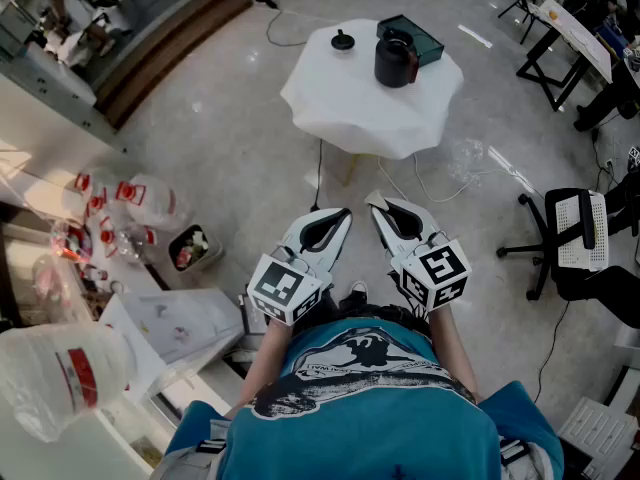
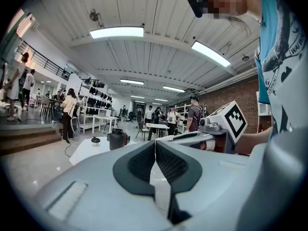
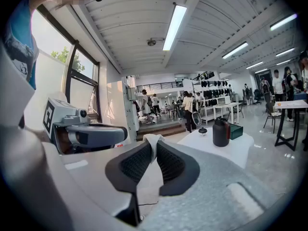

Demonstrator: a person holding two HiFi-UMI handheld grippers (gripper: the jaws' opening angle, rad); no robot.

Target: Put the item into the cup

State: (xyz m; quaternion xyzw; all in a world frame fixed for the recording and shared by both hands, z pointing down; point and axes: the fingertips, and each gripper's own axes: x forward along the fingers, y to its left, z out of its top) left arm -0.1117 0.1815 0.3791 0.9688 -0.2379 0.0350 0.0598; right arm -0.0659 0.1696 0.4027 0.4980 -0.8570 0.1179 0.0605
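Down at the bottom centre of the head view, both pairs of jaws are clenched on nothing. The left gripper [image 1: 343,213] and the right gripper [image 1: 374,201] hang side by side, just ahead of the person's teal shirt [image 1: 360,398], tips aimed up-frame. Way up at top centre, well apart from them, stands the white table [image 1: 350,108]. On it, the black cup [image 1: 396,60] is upright, the small black item [image 1: 343,40] lies near its left, not touching, and a dark tray [image 1: 428,36] sits just behind the cup.

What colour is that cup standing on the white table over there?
The cup is black, clearest in the head view.
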